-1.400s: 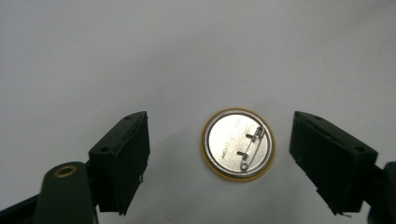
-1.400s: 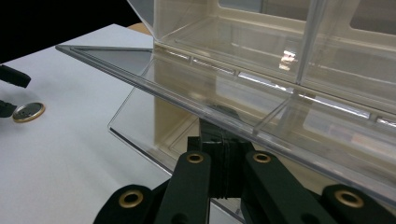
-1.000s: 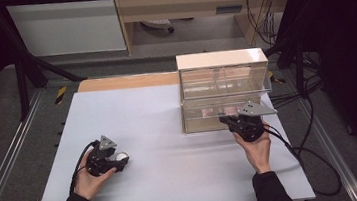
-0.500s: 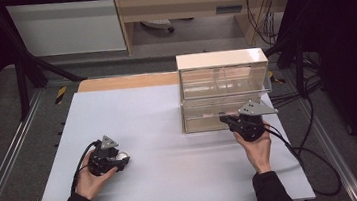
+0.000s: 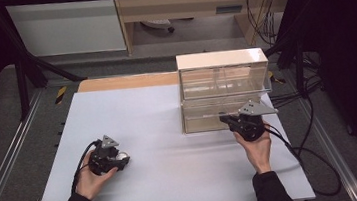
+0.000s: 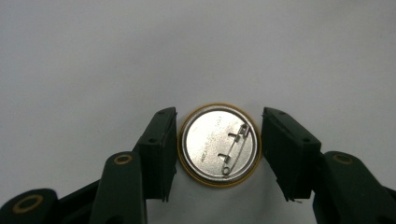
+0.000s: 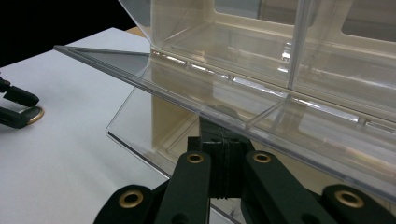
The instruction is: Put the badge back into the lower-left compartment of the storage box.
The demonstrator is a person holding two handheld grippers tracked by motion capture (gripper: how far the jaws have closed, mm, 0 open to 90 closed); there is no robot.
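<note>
At the near edge of a white table [image 5: 175, 181], a person's two hands each work a black gripper. The left hand [image 5: 90, 179] holds the left gripper [image 5: 121, 161] low over the near-left part of the table, its jaws spread to either side of a round pin badge [image 6: 218, 144]. In the left gripper view the badge lies face down on the white surface, its silver back and safety pin [image 6: 235, 143] up, a thin gold rim around it; the left jaw sits just beside the rim and the right jaw stands a little apart, neither clearly pressing on it. Well apart to the right, the right hand [image 5: 256, 148] holds the right gripper [image 5: 226, 120] against the front of a clear plastic drawer cabinet [image 5: 224, 88]. In the right gripper view its jaws are closed together on the lower edge of a clear flap [image 7: 154, 126] at the cabinet's lower drawer, which tilts outward from the cream frame; above it the upper drawer [image 7: 261, 42] juts toward the camera, its divider visible through the plastic. The cabinet stands on the far-right part of the table, two drawers high. Beyond the table's far edge runs a strip of bare wood [image 5: 124, 82], and past that a grey floor with dark cables [image 5: 312, 101] trailing down the right side.
</note>
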